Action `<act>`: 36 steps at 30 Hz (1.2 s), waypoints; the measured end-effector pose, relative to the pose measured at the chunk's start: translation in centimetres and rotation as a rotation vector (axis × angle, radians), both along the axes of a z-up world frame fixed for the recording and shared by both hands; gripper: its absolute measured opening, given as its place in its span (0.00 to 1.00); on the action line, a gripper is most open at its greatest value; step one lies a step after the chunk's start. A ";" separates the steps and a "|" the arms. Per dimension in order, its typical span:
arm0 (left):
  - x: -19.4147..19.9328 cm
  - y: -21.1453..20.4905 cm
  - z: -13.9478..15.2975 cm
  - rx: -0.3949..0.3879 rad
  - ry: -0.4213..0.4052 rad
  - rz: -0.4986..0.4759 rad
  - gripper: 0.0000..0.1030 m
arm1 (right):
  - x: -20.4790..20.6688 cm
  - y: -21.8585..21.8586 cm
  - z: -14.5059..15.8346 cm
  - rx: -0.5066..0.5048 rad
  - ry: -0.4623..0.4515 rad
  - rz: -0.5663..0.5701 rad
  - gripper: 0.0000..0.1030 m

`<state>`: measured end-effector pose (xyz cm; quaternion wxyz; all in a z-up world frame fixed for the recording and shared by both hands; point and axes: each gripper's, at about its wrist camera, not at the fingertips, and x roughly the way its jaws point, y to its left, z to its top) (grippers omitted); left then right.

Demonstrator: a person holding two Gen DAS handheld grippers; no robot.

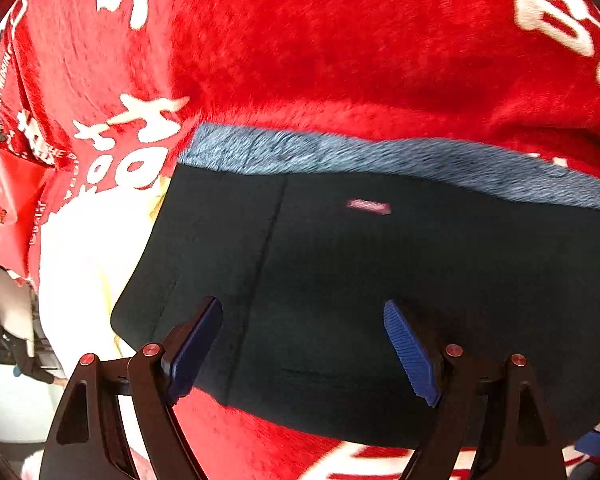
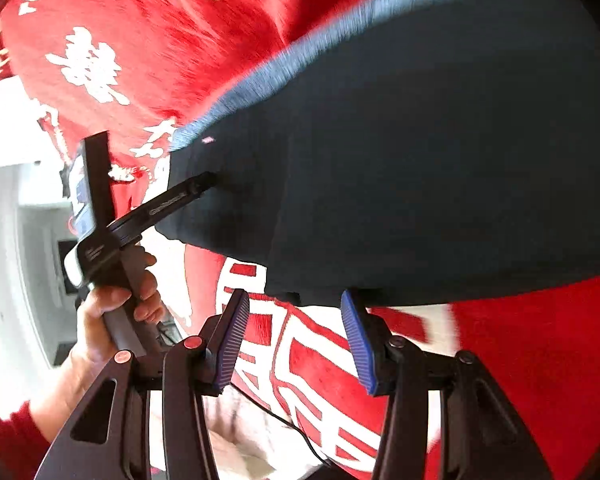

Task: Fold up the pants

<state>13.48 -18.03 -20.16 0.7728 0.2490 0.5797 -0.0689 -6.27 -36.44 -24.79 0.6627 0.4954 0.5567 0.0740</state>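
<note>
The left tongs [image 1: 302,344] are gaping wide over the dark pants [image 1: 380,280], gripping nothing. The right tongs [image 2: 294,340] are also standing wide open at the pants' near edge, empty. The pants are lying folded on a red fleece blanket [image 1: 320,48] with white lettering, their grey fuzzy lining [image 1: 340,152] showing along the far edge.

The red blanket [image 2: 148,40] bears white characters and "THE".
</note>
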 end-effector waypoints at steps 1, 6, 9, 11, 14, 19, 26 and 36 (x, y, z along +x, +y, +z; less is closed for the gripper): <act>0.1 0.4 0.0 -0.029 0.006 0.001 0.82 | 0.1 0.3 -0.2 0.000 -0.003 -0.006 0.50; 0.2 0.9 -0.3 -0.078 -0.002 -0.022 0.82 | 1.2 1.5 -0.7 -0.005 0.000 -0.051 0.50; 0.4 1.0 -0.3 -0.087 0.003 -0.027 0.82 | 1.2 0.5 -0.6 0.002 0.057 -0.105 0.18; 0.5 1.4 -0.2 -0.083 0.007 -0.030 0.82 | 1.4 0.3 0.6 -0.025 0.050 -0.106 0.08; 0.2 2.4 -0.5 -0.100 -0.001 -0.050 0.82 | 0.6 1.9 1.4 -0.130 0.043 -0.070 0.07; -0.2 3.0 -0.7 -0.123 -0.031 -0.061 0.91 | -0.5 2.8 0.7 -0.145 0.075 -0.072 0.07; 1.0 1.3 2.8 -0.154 -0.054 -0.087 0.90 | -0.4 2.0 6.5 -0.388 0.030 0.149 0.18; 8.2 1.5 -1.7 -0.066 -0.083 -0.011 1.00 | 3.7 -6.0 3.1 -0.554 0.142 0.131 0.38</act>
